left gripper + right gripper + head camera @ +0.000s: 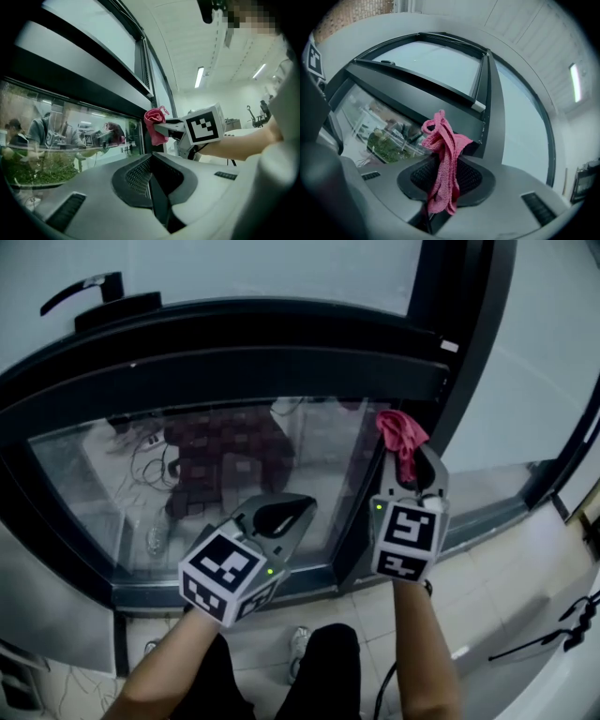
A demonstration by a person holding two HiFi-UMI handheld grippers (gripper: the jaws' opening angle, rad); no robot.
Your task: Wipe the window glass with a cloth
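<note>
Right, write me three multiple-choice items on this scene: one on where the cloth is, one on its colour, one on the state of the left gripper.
1. Where is the cloth?
A. in a bucket
B. on a chair
C. in the right gripper

2. What colour is the cloth?
A. pink
B. blue
C. white

3. What state is the left gripper in?
A. open wide
B. shut and empty
C. shut on a sponge

Answers:
1. C: the right gripper view shows the cloth pinched between that gripper's jaws, its top bunched above them.
2. A: it shows pink in all three views.
3. B: the left gripper view shows its jaws together with nothing between them.
</note>
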